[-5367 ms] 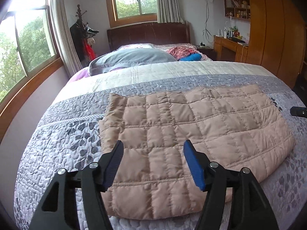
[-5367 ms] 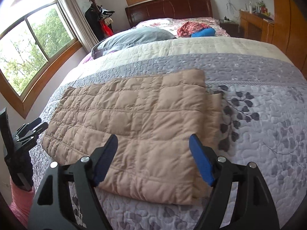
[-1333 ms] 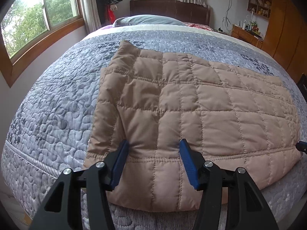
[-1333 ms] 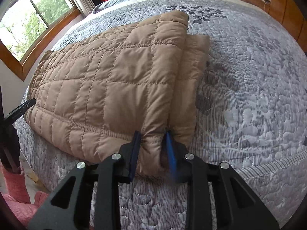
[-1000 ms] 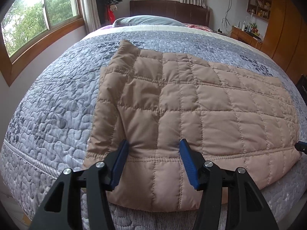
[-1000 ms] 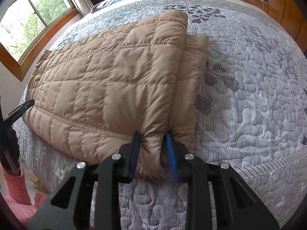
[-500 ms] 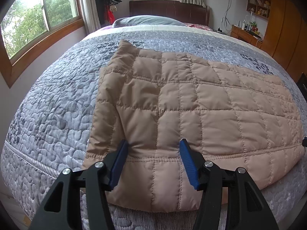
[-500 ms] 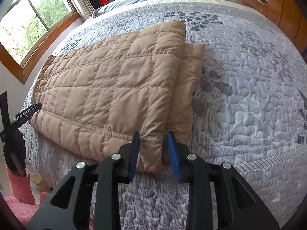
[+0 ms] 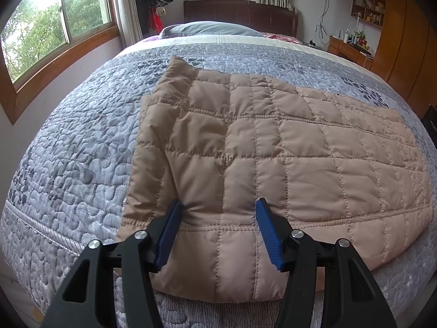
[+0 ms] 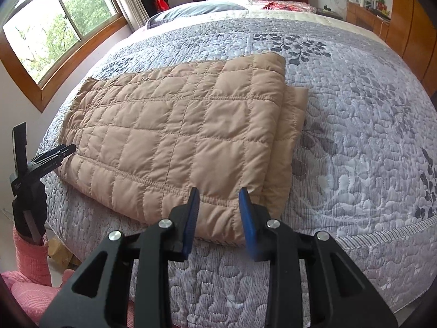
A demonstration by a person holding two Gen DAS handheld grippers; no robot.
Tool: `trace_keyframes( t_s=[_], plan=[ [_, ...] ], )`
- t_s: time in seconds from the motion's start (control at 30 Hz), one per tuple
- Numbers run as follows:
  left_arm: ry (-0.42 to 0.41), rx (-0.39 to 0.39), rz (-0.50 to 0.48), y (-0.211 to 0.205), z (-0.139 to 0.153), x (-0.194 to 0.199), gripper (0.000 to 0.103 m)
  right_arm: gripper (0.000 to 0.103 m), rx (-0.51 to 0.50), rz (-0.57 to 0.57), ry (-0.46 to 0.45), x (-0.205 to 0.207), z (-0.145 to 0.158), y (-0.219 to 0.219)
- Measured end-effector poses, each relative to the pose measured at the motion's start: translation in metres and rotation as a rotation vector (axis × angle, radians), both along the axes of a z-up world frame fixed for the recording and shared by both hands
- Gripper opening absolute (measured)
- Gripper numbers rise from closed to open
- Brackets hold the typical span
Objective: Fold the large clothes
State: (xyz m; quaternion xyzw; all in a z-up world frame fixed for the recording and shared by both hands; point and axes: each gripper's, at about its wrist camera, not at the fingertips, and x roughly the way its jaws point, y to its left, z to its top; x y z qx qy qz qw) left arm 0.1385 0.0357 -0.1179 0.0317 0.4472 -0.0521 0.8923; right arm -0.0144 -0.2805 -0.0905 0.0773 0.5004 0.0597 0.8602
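A home bedroom — quilted bed (image 9: pixel 82 147), wooden headboard (image 9: pixel 240 13), pillow (image 9: pixel 207 28), curtained windows (image 9: pixel 54 24).

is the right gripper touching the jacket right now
Cannot tell. In the right wrist view the right gripper is open, its fingertips framing the near edge of the jacket; neither view plainly shows contact or a gap.

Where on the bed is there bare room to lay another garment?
Bare grey quilted bedspread lies right of the tan quilted jacket, and beyond it up to the grey pillow. The near edge, at both grippers' fingers, is crowded.
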Motion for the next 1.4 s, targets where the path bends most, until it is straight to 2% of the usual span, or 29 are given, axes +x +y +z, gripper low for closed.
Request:
trace_keyframes(
  t_s=[0.2, 0.3, 0.53, 0.97, 1.2, 1.4],
  plan=[
    [0.000, -0.010, -0.006, 0.001, -0.001, 0.000, 0.058, 0.030, -0.034, -0.006, 0.027, 0.006, -0.011, 0.007],
    [0.002, -0.017, -0.008, 0.003, -0.001, 0.000, 0.058, 0.027, -0.033, -0.014, 0.050, 0.010, -0.020, 0.004],
    [0.002, -0.023, -0.011, 0.003, -0.001, -0.001, 0.059, 0.026, -0.013, -0.013, 0.092, 0.015, -0.041, 0.001],
    [0.003, -0.036, -0.005, 0.005, 0.001, -0.004, 0.059, 0.026, -0.010, -0.010, 0.094, 0.019, -0.053, 0.002],
    [0.003, -0.073, 0.036, 0.018, 0.019, -0.028, 0.059, 0.026, 0.001, -0.006, 0.098, 0.019, -0.051, -0.001],
    [0.005, -0.106, 0.094, 0.038, 0.023, -0.054, 0.069, 0.026, -0.004, -0.001, 0.097, 0.019, -0.051, 0.001]
  ],
)
